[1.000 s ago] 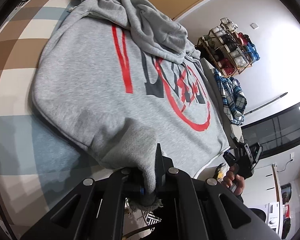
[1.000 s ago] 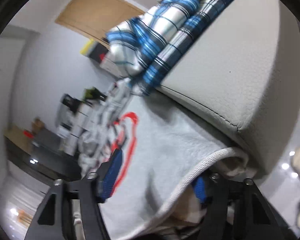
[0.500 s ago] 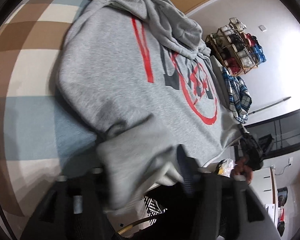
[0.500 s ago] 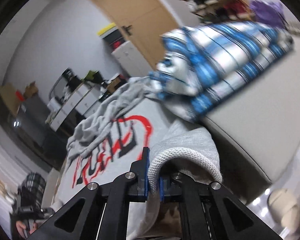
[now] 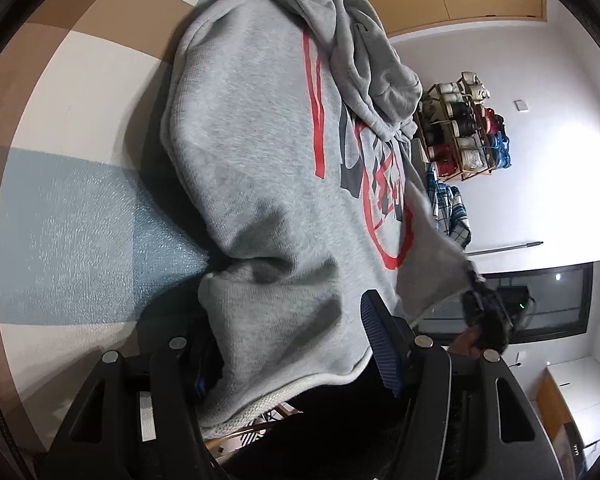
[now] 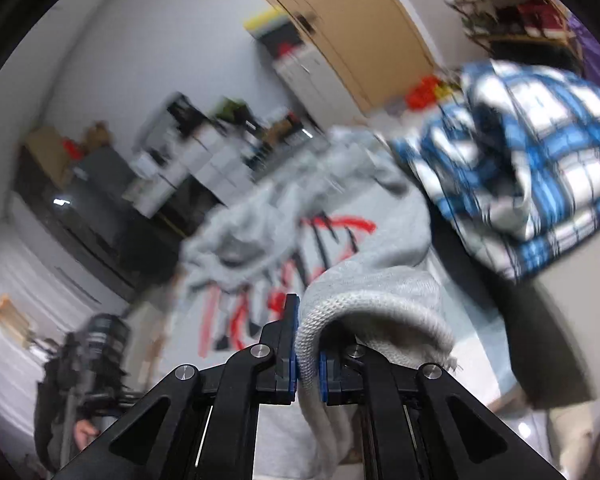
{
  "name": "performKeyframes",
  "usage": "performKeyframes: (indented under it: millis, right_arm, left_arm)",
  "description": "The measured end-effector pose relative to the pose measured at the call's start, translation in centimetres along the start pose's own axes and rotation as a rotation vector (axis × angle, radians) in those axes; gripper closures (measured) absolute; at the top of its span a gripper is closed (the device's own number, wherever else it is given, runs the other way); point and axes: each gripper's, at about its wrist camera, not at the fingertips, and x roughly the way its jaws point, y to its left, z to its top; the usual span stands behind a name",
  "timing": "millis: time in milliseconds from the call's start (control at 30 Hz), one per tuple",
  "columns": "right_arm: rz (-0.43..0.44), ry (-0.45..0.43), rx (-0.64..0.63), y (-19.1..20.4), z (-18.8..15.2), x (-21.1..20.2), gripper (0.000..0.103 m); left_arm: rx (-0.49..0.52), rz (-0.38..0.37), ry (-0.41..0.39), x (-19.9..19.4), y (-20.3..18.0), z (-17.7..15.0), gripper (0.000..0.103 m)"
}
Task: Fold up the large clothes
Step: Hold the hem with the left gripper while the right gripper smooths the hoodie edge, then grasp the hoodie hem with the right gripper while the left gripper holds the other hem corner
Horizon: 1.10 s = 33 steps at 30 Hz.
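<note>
Grey fleece sweatshirt with red and dark lettering (image 5: 260,168) lies spread on a checked brown, white and blue cover (image 5: 72,216). Left tongs (image 5: 296,356) angle downward, jaws standing apart around its hem corner, pads not pressing. Right tongs (image 6: 308,364), lifted and rolled, are clamped on the ribbed hem beside a blue plaid shirt (image 6: 520,176).

One grey hoodie (image 5: 260,168) lies spread out, one blue plaid shirt (image 6: 532,184) sits bunched nearby, and one wooden rack (image 5: 464,132) stands against the wall. Two claws are about: the left claw (image 5: 296,360) and the right claw (image 6: 308,364).
</note>
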Motion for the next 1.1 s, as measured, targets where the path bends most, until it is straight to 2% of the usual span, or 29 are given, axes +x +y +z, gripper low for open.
performKeyframes:
  millis: [100,200,300,400,500,567,633,667,733,767,967,1033,1100]
  right_arm:
    - [-0.084,0.105,0.078,-1.1,-0.4,3.0,0.094]
    - [-0.135,0.077,0.113,-1.5,-0.8,3.7,0.092]
    - [-0.228,0.084,0.105,-1.6,-1.6,4.5,0.088]
    - [-0.245,0.106,0.132,-2.2,-2.6,5.3,0.074]
    - [-0.254,0.127,0.13,-2.4,-3.1,6.0,0.055]
    - [-0.243,0.127,0.116,-2.3,-3.2,6.5,0.036]
    - [-0.243,0.125,0.111,-2.4,-3.1,6.8,0.023]
    - [-0.234,0.134,0.113,-2.5,-3.1,7.2,0.019]
    - [-0.2,0.148,0.135,-2.9,-2.9,7.1,0.019]
    - [-0.164,0.146,0.165,-3.4,-2.7,7.1,0.015]
    - [0.033,0.087,0.365,-7.1,-2.8,6.3,0.01]
    - [0.07,0.082,0.394,-7.5,-2.8,6.3,0.008]
    - [0.063,0.107,0.355,-7.1,-2.6,6.5,0.008]
  left_arm:
    - [0.017,0.016,0.001,-0.1,-0.4,-0.2,0.046]
    - [0.054,0.047,0.0,0.2,-1.0,-0.3,0.046]
    - [0.074,0.067,0.0,0.5,-1.2,-0.3,0.046]
    - [0.084,0.073,0.001,0.7,-1.3,-0.1,0.046]
    - [0.087,0.077,0.0,0.8,-1.3,-0.1,0.046]
    - [0.09,0.081,-0.003,0.8,-1.3,-0.1,0.046]
    - [0.092,0.085,-0.006,0.8,-1.4,-0.2,0.046]
    - [0.093,0.087,-0.008,0.9,-1.5,-0.2,0.046]
    - [0.097,0.088,-0.012,0.9,-1.5,-0.3,0.046]
    - [0.097,0.087,-0.014,0.9,-1.5,-0.3,0.046]
    - [0.097,0.092,-0.024,1.1,-1.7,-0.2,0.046]
    - [0.1,0.096,-0.027,1.2,-1.9,-0.2,0.045]
    - [0.107,0.101,-0.029,1.3,-2.1,-0.2,0.043]
